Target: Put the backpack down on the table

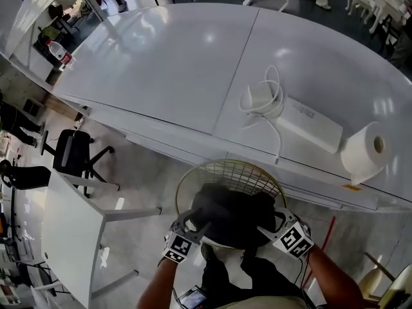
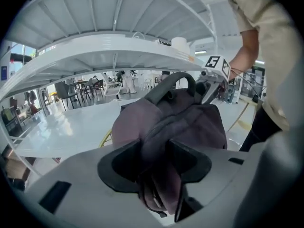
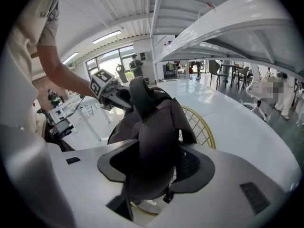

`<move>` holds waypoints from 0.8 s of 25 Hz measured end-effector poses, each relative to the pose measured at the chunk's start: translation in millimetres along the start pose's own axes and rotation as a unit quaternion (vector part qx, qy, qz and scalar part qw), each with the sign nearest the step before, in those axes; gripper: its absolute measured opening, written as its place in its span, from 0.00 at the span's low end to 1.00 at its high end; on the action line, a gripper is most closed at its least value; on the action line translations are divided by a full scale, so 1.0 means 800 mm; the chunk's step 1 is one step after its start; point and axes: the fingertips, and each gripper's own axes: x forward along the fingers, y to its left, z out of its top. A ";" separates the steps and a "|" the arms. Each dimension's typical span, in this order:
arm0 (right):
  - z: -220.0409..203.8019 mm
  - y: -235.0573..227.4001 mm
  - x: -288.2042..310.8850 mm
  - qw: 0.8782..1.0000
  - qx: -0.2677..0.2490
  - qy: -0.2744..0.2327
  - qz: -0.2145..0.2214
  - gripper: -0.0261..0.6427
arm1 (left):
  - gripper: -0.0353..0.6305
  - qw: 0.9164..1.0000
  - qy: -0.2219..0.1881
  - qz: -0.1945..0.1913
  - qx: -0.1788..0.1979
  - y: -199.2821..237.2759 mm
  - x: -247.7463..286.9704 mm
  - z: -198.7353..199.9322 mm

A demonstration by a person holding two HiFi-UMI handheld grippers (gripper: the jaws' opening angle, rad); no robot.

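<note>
A dark grey backpack [image 1: 232, 214] rests in a round yellow wire seat [image 1: 225, 169] below the front edge of the white table [image 1: 180, 63]. My left gripper [image 1: 193, 225] is at its left side; in the left gripper view its jaws [image 2: 154, 160] pinch a bunched fold of the backpack [image 2: 175, 122]. At the bag's right side sits my right gripper [image 1: 273, 223]. In the right gripper view the backpack [image 3: 152, 127] bulges between that gripper's wide jaws [image 3: 154, 163], with part of one pad still bare. The bag's top handle arches upward between the two grippers.
On the table lie a flat white box [image 1: 309, 124], a coiled white cable [image 1: 264, 98] and a paper roll [image 1: 367, 150] near the front edge. A small white side table [image 1: 64, 237] and a black office chair [image 1: 74, 153] stand at the left on the floor.
</note>
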 end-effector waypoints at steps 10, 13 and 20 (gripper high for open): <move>0.016 0.016 -0.012 0.994 0.094 -0.047 -0.011 0.17 | 0.15 0.999 0.029 0.040 0.001 -0.011 -0.035 -0.008; 0.034 0.031 -0.016 0.996 0.081 -0.050 -0.002 0.17 | 0.14 0.998 0.036 0.054 -0.019 -0.013 -0.055 -0.017; 0.095 0.045 -0.039 0.998 0.019 -0.056 0.022 0.17 | 0.13 0.994 0.021 0.096 -0.050 -0.018 -0.105 0.006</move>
